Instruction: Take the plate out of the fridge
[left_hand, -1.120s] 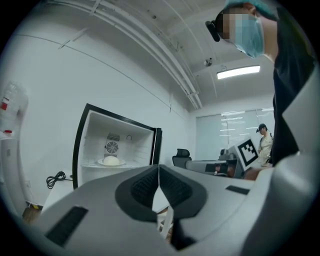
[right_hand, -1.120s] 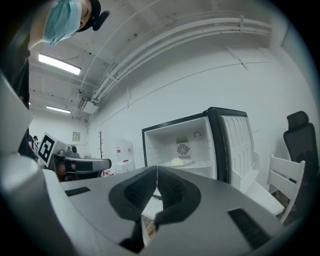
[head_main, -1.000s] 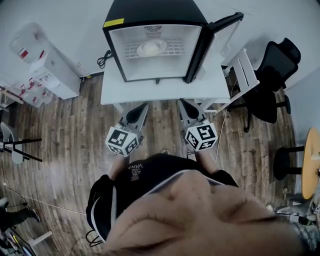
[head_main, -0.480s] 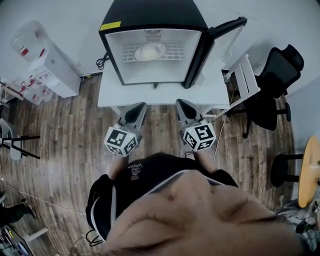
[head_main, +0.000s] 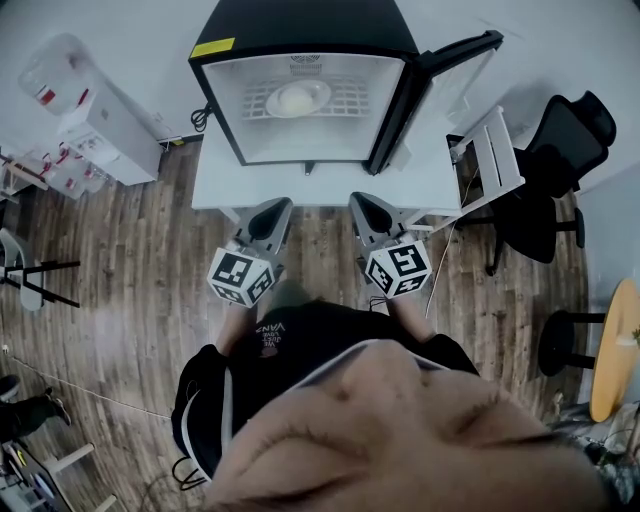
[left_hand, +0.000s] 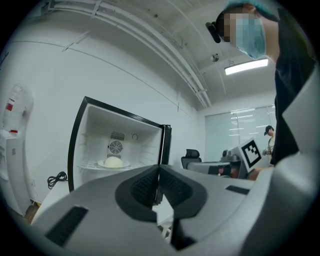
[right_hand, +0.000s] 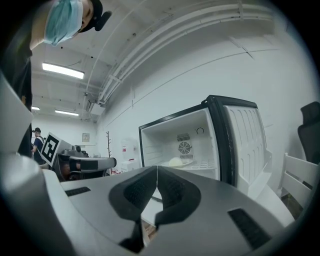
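In the head view a small black-topped fridge (head_main: 300, 135) stands at 12 o'clock on a white table (head_main: 215, 185), its door (head_main: 445, 65) swung wide toward 1 o'clock. The plate (head_main: 297, 98) sits inside on the wire shelf (head_main: 345, 98), toward the back of the white cabinet, with a pale rounded lump on it; from the left gripper view it shows at 9 o'clock of the jaw tips, in front of the round fan grille. The left gripper (head_main: 274, 207) and the right gripper (head_main: 362, 203) hang side by side over the table's near edge, pointing at the fridge and well short of the shelf. Both claws are clenched, pads pressed together with nothing between them, as each gripper view shows. The floor (head_main: 120, 270) is dark wood plank. At 10 o'clock a white water dispenser (head_main: 95, 120) stands against the pale wall; at 2 o'clock is a black office chair (head_main: 545, 170) beside a white slatted rack (head_main: 490, 150); at 4 o'clock is the edge of a round wooden table (head_main: 612, 350).
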